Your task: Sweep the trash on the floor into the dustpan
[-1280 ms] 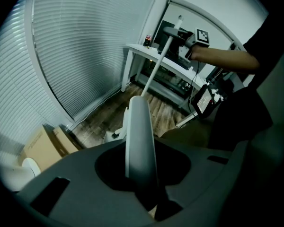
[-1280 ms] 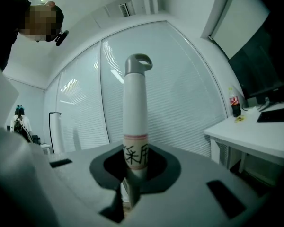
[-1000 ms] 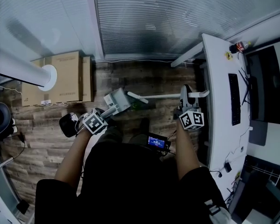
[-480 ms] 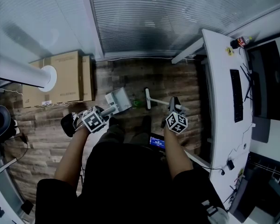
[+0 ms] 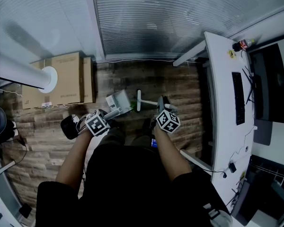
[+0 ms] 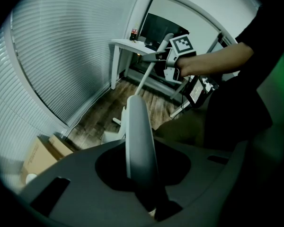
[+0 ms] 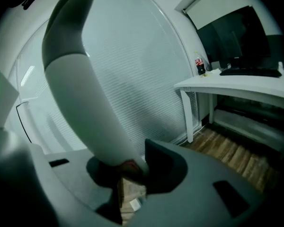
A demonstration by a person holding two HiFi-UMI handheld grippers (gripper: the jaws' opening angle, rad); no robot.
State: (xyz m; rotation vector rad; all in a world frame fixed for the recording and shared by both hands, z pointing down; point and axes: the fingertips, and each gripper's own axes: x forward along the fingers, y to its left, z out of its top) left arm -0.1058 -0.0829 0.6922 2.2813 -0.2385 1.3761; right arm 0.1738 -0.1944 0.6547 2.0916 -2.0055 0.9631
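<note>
The left gripper (image 5: pixel 108 116) clamps its jaws on the dustpan handle (image 6: pixel 139 141). The dustpan (image 5: pixel 119 100) sits on the floor (image 5: pixel 180 86), with the broom (image 5: pixel 139 100) just beside it. The right gripper (image 5: pixel 162 104) clamps its jaws on the broom handle (image 7: pixel 80 93). Both tools appear light, rigid and smooth; grip each firmly on the handle.

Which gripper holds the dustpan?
The left gripper: its jaws clamp the handle of the white dustpan, set on the floor. The right gripper grips the broom instead.
</note>
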